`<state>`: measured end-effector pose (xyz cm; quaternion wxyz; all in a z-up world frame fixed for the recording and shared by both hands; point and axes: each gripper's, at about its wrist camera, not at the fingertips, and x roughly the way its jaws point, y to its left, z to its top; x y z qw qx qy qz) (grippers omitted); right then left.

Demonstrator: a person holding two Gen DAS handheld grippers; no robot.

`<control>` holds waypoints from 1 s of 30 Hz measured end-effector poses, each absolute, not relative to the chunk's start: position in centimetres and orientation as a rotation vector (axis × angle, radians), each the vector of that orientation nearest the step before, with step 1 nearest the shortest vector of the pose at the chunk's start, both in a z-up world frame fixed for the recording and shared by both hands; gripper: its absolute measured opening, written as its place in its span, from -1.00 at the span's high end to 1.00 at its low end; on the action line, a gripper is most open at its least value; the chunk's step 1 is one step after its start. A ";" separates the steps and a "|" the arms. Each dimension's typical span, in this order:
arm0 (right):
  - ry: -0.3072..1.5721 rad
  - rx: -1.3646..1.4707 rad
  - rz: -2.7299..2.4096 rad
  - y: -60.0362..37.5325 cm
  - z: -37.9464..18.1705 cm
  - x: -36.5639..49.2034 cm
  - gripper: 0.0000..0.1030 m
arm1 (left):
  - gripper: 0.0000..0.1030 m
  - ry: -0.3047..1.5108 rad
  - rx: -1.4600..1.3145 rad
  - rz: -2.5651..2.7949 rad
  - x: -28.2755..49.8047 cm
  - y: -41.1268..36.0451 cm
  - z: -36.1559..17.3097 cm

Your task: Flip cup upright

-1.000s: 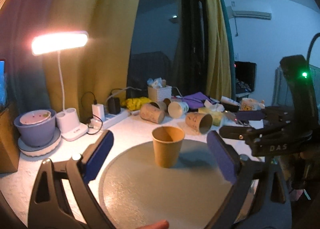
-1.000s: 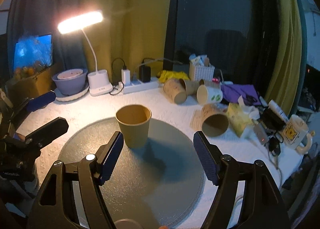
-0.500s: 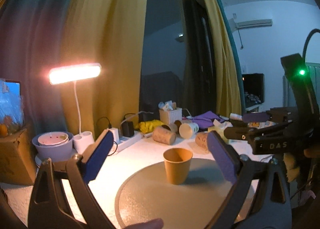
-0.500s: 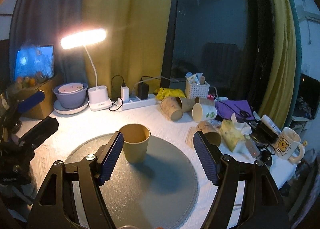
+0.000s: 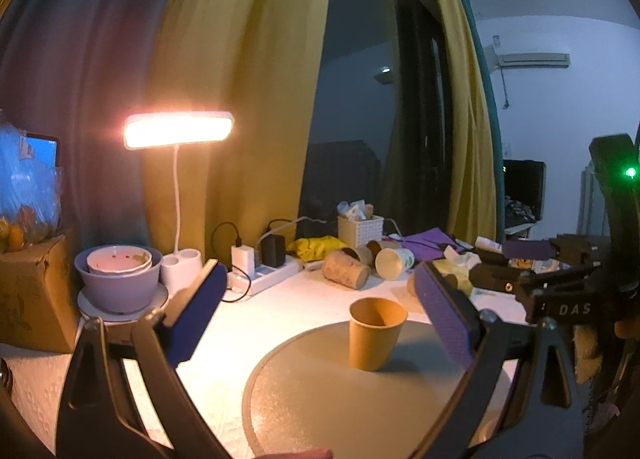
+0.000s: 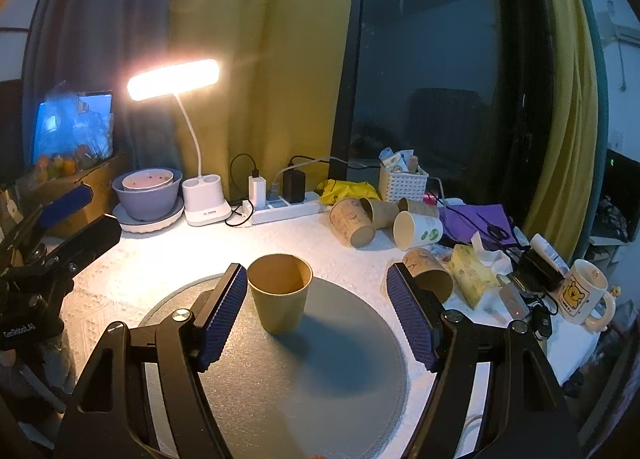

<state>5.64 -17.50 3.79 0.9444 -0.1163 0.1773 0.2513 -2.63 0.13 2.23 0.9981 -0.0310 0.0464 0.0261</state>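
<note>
A tan paper cup (image 5: 376,333) stands upright, mouth up, on a round grey mat (image 5: 360,407); it also shows in the right wrist view (image 6: 279,291) on the mat (image 6: 320,379). My left gripper (image 5: 320,319) is open and empty, held back from the cup and above the table. My right gripper (image 6: 316,315) is open and empty, with the cup just beyond its left pad (image 6: 224,311). The right gripper shows at the right of the left wrist view (image 5: 532,271); the left gripper shows at the left of the right wrist view (image 6: 76,219).
Several paper cups (image 6: 360,219) lie on their sides at the back right, one (image 6: 430,273) by the mat's edge. A lit desk lamp (image 6: 200,179), purple bowls (image 6: 146,195), a power strip (image 6: 284,205), tissues (image 6: 476,267) and a mug (image 6: 584,293) ring the white table.
Both grippers have drawn back and lifted away from the cup, staying open. The cup stands upright on the mat and has not moved.
</note>
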 end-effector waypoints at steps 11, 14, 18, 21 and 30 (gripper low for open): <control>0.370 -0.243 0.517 -17.4 3.6 5.6 -0.46 | -0.85 0.095 -0.061 0.061 -2.7 -0.2 1.9; 0.370 -0.243 0.517 -17.3 3.6 5.6 -0.46 | -0.85 0.092 -0.056 0.065 -2.8 -0.2 2.0; 0.370 -0.242 0.515 -17.3 3.6 5.6 -0.46 | -0.85 0.093 -0.055 0.064 -2.8 -0.3 1.9; 0.371 -0.242 0.516 -17.4 3.5 5.6 -0.46 | -0.85 0.095 -0.056 0.061 -2.8 -0.3 2.0; 0.370 -0.242 0.517 -17.5 3.6 5.7 -0.46 | -0.85 0.098 -0.052 0.051 -2.8 -0.5 2.0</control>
